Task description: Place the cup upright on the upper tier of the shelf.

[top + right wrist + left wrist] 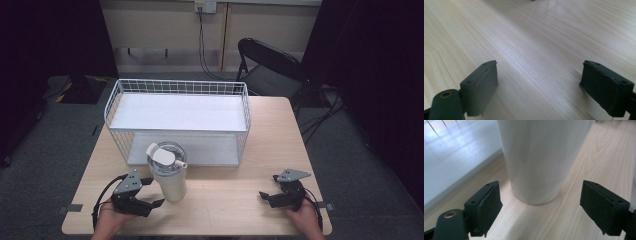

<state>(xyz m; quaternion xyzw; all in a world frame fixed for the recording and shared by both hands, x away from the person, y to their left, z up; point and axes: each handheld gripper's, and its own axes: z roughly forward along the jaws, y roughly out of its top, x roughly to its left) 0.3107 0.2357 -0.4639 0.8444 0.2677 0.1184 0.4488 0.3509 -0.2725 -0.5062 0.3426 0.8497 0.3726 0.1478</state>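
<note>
Light wood table (pixel 240 200), seen from above. White wire basket shelf (pixel 177 120) sits on the far half, two tiers, open toward the near side.

White tumbler (pixel 169 175) stands upright on the table just near of the shelf's lower tier, left of centre. Lid is clear with a white flip spout on top.

Left gripper (pixel 152 192) is held low at the near-left, just left of the tumbler, jaws spread wide and empty. One jaw tip points at the tumbler's side, close to it; contact cannot be told from above. In the left gripper view the tumbler (pixel 541 160) rises straight ahead between the two pads (pixel 484 205), its base beyond them, a gap on each side, not touching.

Right gripper (pixel 268 187) rests near-right, well apart from the tumbler, jaws also spread, holding nothing. Right gripper view: bare wood grain (pixel 536 50) between the pads.

Black folding chair (pixel 270 65) beyond the table's far-right corner.
</note>
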